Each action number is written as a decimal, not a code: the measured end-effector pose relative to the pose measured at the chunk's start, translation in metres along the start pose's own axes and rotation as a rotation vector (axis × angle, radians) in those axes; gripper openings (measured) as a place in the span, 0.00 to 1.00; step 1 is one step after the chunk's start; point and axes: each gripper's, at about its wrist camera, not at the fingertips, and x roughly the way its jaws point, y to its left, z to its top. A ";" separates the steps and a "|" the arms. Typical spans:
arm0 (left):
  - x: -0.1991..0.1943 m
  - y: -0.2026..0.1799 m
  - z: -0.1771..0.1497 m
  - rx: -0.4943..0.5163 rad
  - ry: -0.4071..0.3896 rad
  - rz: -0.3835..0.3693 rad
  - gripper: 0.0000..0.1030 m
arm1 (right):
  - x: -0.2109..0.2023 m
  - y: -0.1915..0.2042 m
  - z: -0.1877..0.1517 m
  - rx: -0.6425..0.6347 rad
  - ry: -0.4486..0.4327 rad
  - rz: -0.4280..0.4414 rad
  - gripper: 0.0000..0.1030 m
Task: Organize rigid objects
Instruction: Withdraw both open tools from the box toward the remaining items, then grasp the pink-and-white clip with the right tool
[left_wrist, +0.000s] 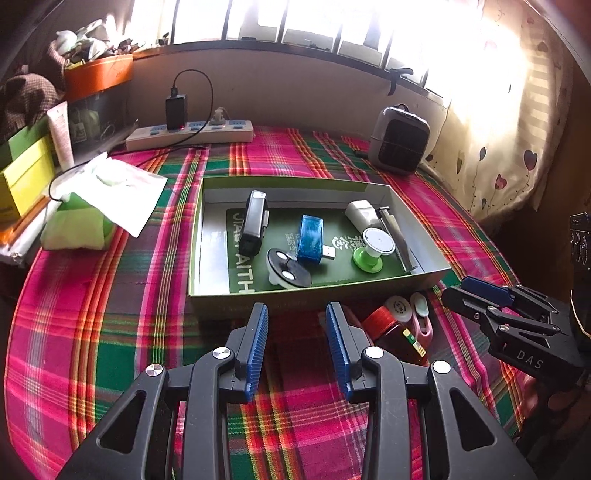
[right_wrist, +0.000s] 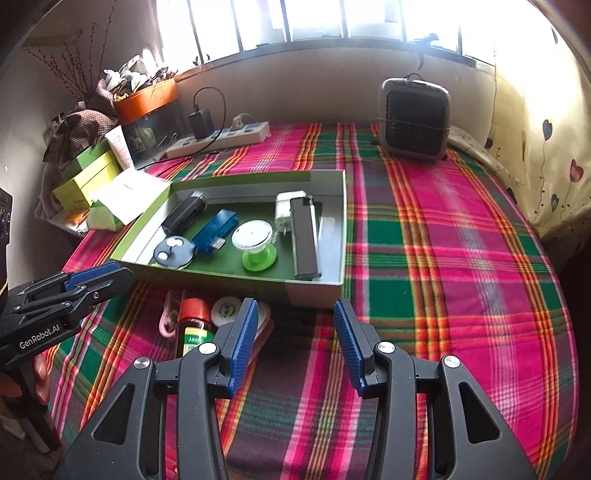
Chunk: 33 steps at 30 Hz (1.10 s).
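the shallow green cardboard box (left_wrist: 424, 275) with a dark green printed floor lies in the middle of both views on the pink, green and orange plaid cloth (left_wrist: 110, 295). inside it, in the left wrist view from left to right, are a black oblong device (left_wrist: 253, 221), a black round disc with two white dots (left_wrist: 288, 273), a blue translucent usb stick (left_wrist: 310, 240), a green spool with a white round top (left_wrist: 373, 247), a white plug adapter (left_wrist: 360, 214) and a slim dark lighter-like bar (left_wrist: 397, 236) along the right wall. just below the box's near edge, outside it, lie a brown bottle with a red cap (right_wrist: 194, 325), a white round lid (right_wrist: 225, 310) and a pink item (right_wrist: 168, 314), perhaps a small clip. the left gripper (left_wrist: 297, 314) hangs bottom centre, its blue pads narrowly apart and holding nothing. the right gripper (right_wrist: 295, 314) is likewise empty, its pads parted somewhat wider.
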 end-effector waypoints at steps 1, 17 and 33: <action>0.000 0.002 -0.003 -0.008 0.005 -0.003 0.31 | 0.001 0.002 -0.001 -0.004 0.003 0.002 0.43; 0.001 0.018 -0.026 -0.052 0.041 -0.044 0.31 | 0.017 0.024 -0.008 -0.024 0.057 0.041 0.43; 0.011 0.004 -0.028 -0.027 0.081 -0.095 0.43 | 0.026 0.012 -0.013 -0.015 0.086 -0.017 0.43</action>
